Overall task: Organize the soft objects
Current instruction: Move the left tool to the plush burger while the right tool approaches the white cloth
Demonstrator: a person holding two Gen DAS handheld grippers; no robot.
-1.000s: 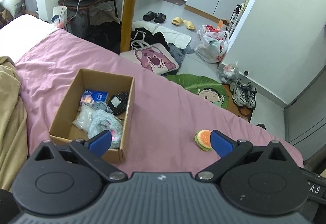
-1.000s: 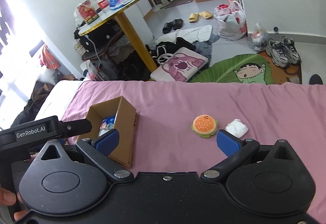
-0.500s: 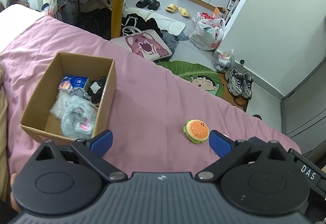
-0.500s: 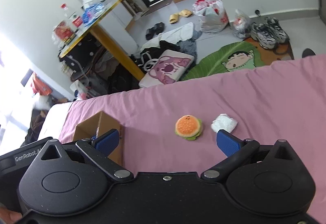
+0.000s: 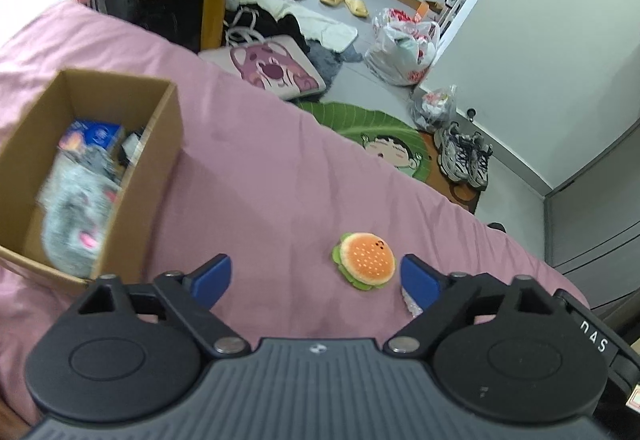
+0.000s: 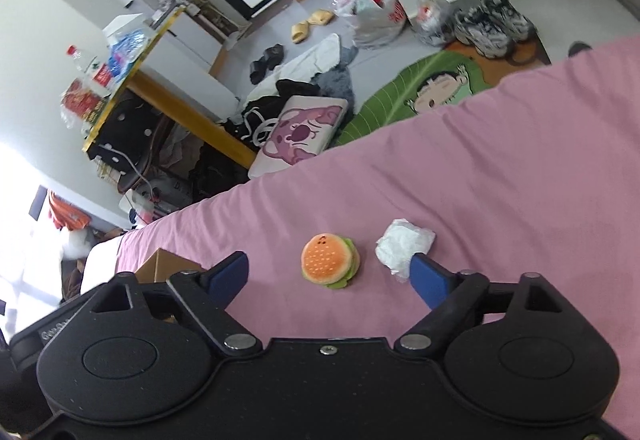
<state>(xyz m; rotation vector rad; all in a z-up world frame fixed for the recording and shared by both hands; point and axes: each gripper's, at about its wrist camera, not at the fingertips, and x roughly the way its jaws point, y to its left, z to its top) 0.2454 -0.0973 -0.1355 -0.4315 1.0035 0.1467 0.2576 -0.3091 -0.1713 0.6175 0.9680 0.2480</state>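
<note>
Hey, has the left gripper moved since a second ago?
Yes. The left gripper shifted right, away from the cardboard box toward the burger plush.

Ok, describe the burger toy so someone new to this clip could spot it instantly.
Start at the pink bedsheet, then look right of the cardboard box. The hamburger plush lies there beside a crumpled white packet. It alone is round, with an orange dotted bun and a green lettuce fringe.

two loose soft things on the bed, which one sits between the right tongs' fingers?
The burger plush: it lies in the open gap of the right tongs. The white wad lies by the right-hand finger, partly behind it.
</note>
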